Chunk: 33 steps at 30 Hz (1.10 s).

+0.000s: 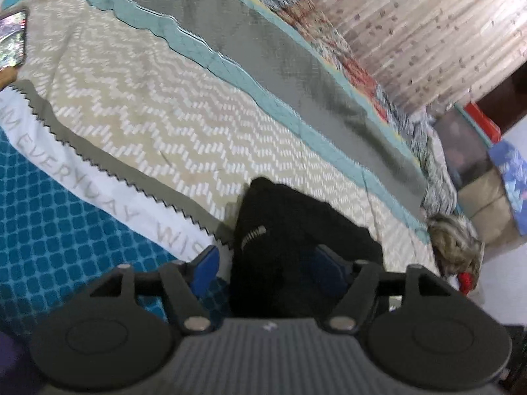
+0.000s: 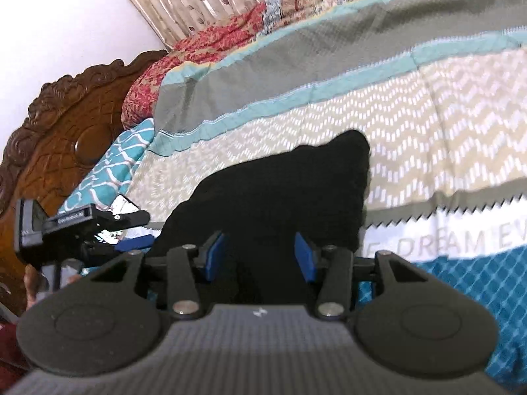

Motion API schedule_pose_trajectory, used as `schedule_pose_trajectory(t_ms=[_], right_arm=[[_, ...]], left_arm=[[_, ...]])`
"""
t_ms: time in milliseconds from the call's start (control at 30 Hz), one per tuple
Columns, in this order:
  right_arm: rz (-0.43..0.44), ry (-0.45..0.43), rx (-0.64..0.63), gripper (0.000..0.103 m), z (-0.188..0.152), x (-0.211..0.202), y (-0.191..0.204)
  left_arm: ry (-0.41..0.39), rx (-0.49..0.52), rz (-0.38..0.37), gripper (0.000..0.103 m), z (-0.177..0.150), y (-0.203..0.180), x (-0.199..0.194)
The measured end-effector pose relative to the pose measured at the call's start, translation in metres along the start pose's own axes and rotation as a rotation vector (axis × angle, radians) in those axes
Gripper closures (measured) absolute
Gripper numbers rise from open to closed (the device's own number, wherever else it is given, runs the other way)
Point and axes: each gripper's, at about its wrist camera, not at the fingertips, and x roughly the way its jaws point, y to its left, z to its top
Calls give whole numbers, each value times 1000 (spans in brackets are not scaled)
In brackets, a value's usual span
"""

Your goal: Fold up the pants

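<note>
While the black pants (image 1: 296, 247) lie bunched on the bedspread (image 1: 138, 105), their long axis running toward 12 o'clock, both the left gripper (image 1: 266, 263) and right gripper (image 2: 260, 255) straddle them, jaws parted with no visible clamping, seemingly equally near.

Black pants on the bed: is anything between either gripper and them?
Nothing visible. The black pants lie on the bedspread, right in front of the right gripper and the left gripper, fabric between both sets of open fingers.
</note>
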Motion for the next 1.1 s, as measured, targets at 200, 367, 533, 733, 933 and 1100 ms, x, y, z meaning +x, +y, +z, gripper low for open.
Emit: schedule_pose_trajectory(t_ms=[200, 367, 533, 733, 933, 1100], right_arm=[[-17, 57, 17, 53, -7, 10, -4], [-28, 17, 33, 53, -4, 3, -8], [-43, 3, 98, 52, -3, 2, -22], [-50, -3, 184, 45, -1, 0, -39], [-6, 18, 347, 39, -4, 2, -63], [13, 44, 424, 39, -7, 3, -76]], left_arm=[[127, 100, 88, 17, -27, -12, 40], [130, 77, 64, 10, -26, -5, 40], [135, 69, 52, 5, -25, -3, 38], [142, 18, -2, 0, -21, 1, 35], [144, -82, -56, 0, -15, 15, 37], [151, -66, -51, 0, -15, 12, 43]])
